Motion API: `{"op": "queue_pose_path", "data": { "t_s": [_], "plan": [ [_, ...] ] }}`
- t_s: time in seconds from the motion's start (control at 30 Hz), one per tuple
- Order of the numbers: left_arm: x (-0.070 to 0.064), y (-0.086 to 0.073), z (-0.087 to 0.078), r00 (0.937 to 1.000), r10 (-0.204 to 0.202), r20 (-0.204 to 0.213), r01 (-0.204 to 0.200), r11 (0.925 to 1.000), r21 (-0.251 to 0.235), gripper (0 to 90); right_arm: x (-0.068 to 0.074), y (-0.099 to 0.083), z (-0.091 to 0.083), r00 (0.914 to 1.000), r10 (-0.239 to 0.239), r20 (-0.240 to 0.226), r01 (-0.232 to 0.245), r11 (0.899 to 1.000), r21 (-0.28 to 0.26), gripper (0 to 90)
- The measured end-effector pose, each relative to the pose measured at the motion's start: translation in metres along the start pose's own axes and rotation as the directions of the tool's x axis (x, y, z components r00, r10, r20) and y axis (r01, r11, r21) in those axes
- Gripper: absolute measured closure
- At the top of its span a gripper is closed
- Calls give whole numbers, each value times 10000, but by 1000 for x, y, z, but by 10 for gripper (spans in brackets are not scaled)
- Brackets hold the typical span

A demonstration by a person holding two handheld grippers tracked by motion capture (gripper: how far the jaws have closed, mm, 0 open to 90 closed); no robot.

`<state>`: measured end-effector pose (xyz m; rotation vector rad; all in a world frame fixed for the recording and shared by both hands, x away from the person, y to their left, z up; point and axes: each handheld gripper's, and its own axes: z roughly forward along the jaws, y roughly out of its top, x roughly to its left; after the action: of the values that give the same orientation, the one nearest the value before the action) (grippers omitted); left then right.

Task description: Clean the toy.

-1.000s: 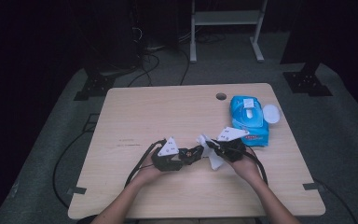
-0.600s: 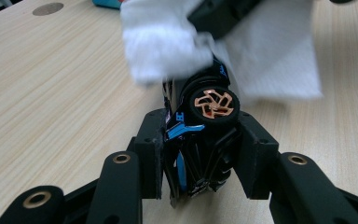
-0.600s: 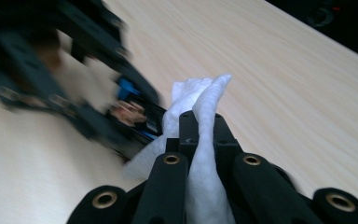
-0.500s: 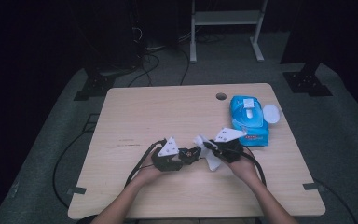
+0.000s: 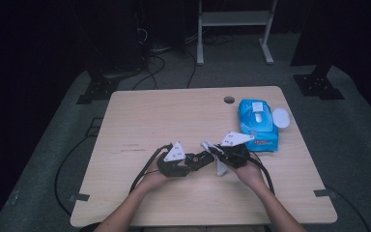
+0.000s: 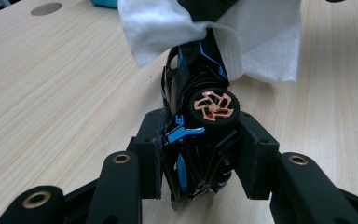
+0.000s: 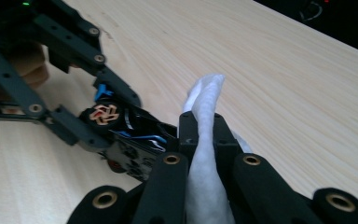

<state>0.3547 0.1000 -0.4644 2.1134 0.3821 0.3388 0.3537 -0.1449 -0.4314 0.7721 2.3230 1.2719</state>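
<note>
Centrally, near the table's (image 5: 140, 116) front edge, your left gripper (image 6: 200, 154) is clamped across the rear flanks of the toy car (image 6: 198, 98): rigid, light, glossy, so likely slippery, best held by the body sides. Its long axis runs away from those jaws, far end under the wipe (image 7: 205, 140). Your right gripper (image 7: 204, 140) pinches that soft, limp wipe. Beyond lies the blue wipes pack (image 5: 257, 123).

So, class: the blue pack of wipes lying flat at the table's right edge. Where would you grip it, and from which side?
Grip the wipes pack across its narrow width, on the two long sides, coming straight down from above. It lies flat with its lid flipped open to the right, so close the tool nearer the front end, clear of the lid. The pack looks soft and may squash.
</note>
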Motion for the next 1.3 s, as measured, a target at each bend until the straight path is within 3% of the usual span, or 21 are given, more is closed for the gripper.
{"op": "queue_pose_path", "data": {
  "t_s": [0.1,0.23,0.43,0.53,0.63,0.73,0.83,0.9,1.0,1.07,1.13,1.27,1.3],
  "plan": [
    [0,0,-1,10000,51,-32,-51,10000,34,579,-2,-1,0,9998,104,-189,-105,9999,-44,862],
    [0,0,-1,9999,154,-31,-154,9998,81,580,-11,-4,-7,9993,-7,365,4,10000,76,862],
    [0,0,-1,9998,202,-30,-201,9998,87,579,-33,-14,-20,9925,507,1108,-527,9985,154,863],
    [0,0,-1,9998,194,-19,-194,9998,77,579,-38,-17,-24,9918,874,930,-882,9961,50,862],
    [0,1,-1,9998,191,-26,-191,9998,68,579,-29,-9,-23,9957,839,391,-833,9964,-172,862],
    [-1,1,0,9997,235,-39,-234,9997,95,579,-8,4,-16,9983,484,-337,-496,9980,-383,862],
    [-2,2,0,9998,205,-40,-205,9998,66,579,16,15,-2,9930,84,-1177,-137,9989,-443,862],
    [-1,2,0,9998,197,-27,-197,9998,99,579,31,18,8,9893,-389,-1404,358,9991,-242,862],
    [0,1,-1,9999,159,-23,-159,9998,107,580,33,15,17,9906,-721,-1161,737,9972,100,862],
    [0,1,-1,9999,160,-15,-160,9998,109,581,28,12,16,9916,-466,-1207,468,9989,-18,862],
    [0,1,-1,9999,134,4,-134,9999,90,581,24,11,11,9948,-867,-531,877,9960,159,862],
    [0,0,-2,9998,188,-27,-187,9998,75,581,3,1,1,9993,-360,-93,361,9992,191,862],
    [0,1,-2,9998,217,-23,-216,9997,122,581,-3,-2,-3,9997,41,-242,-40,10000,51,862]
  ]
}}
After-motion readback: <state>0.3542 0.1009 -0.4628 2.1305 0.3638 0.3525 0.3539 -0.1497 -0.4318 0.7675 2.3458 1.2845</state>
